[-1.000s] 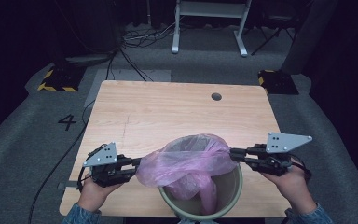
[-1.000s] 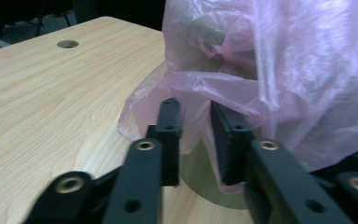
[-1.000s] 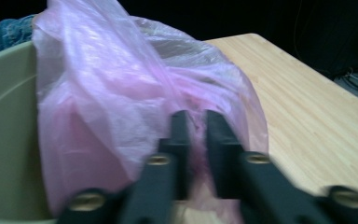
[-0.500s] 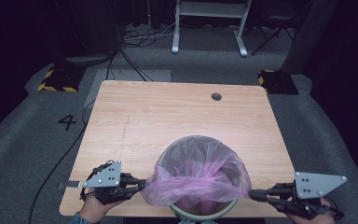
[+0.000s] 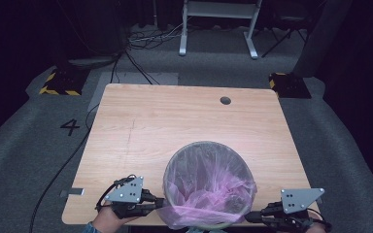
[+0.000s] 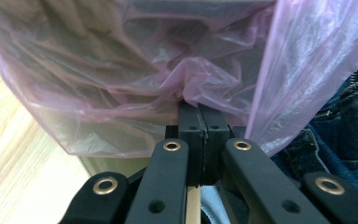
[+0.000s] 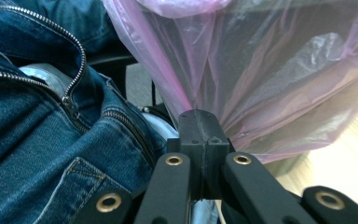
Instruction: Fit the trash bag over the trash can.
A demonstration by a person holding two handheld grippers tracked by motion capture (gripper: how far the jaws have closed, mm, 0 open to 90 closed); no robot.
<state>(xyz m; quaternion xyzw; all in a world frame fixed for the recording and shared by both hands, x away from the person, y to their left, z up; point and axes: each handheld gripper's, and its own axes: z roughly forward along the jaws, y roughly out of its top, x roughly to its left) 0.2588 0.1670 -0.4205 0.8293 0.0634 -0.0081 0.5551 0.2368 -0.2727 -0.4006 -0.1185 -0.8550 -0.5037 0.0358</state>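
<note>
A round grey bin [image 5: 208, 144] stands on the wooden table [image 5: 175, 121] near its front edge. A thin pink plastic bag [image 5: 213, 194] lines it, and the bag's mouth is pulled over the rim on the near side. My left gripper [image 5: 161, 202] lies low at the bin's left front, shut on a bunched fold of the bag [image 6: 121, 70]. In the left gripper view the left gripper [image 6: 202, 109] has film pinched between its pads. My right gripper [image 5: 249, 217] sits at the bin's right front. In its own view the right gripper [image 7: 204, 119] is shut on the bag's edge [image 7: 270, 70].
The person's blue jeans [image 7: 37, 116] are close behind the bin, below the table's front edge. A cable hole [image 5: 225, 100] sits at the table's far right. A black cable [image 5: 63, 165] trails off the left side over the grey floor. White desk legs [image 5: 218, 29] stand beyond.
The bag was held stretched above the bin between both grippers. Both grippers have sunk and come toward the front edge, drawing the bag's mouth down over the rim.
</note>
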